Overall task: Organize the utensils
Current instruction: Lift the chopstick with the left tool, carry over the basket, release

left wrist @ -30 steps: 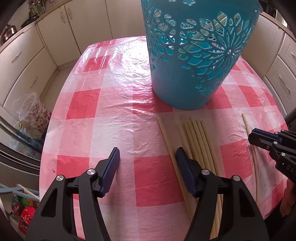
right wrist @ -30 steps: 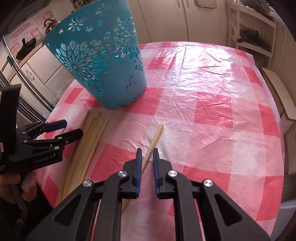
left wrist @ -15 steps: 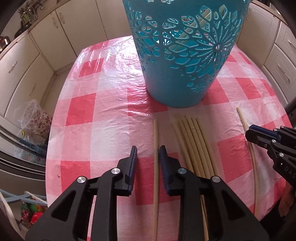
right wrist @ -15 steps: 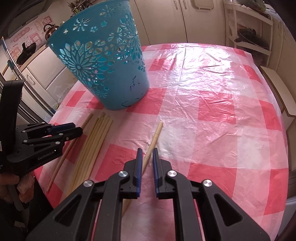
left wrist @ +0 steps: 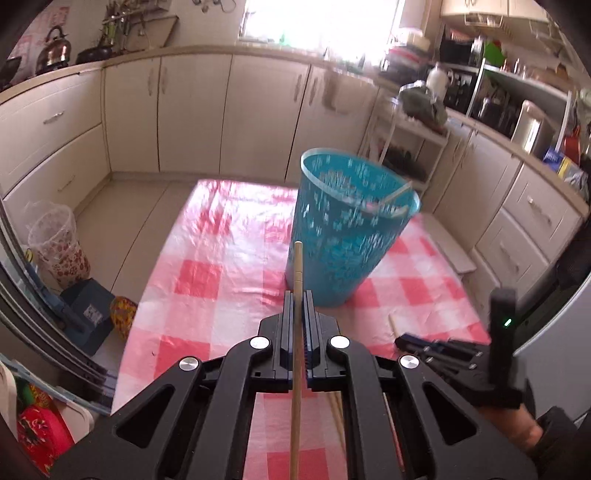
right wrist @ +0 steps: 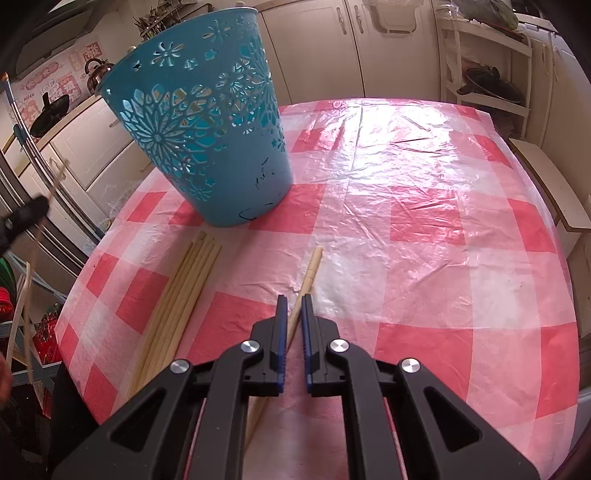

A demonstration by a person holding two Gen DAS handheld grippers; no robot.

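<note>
Pinching chopstick [left wrist: 296, 332] upright between left claw [left wrist: 299, 295] pads

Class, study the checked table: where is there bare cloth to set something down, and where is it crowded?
Free: the wide checked cloth right of the teal basket and beyond the single chopstick at the right gripper. Crowded: the near-left edge, where the chopstick bundle lies in front of the basket. The left gripper holds another chopstick.

Cream cabinets [left wrist: 192, 110], bright window [left wrist: 317, 22], beige floor [left wrist: 122, 206], white shelf [right wrist: 487, 62].
</note>
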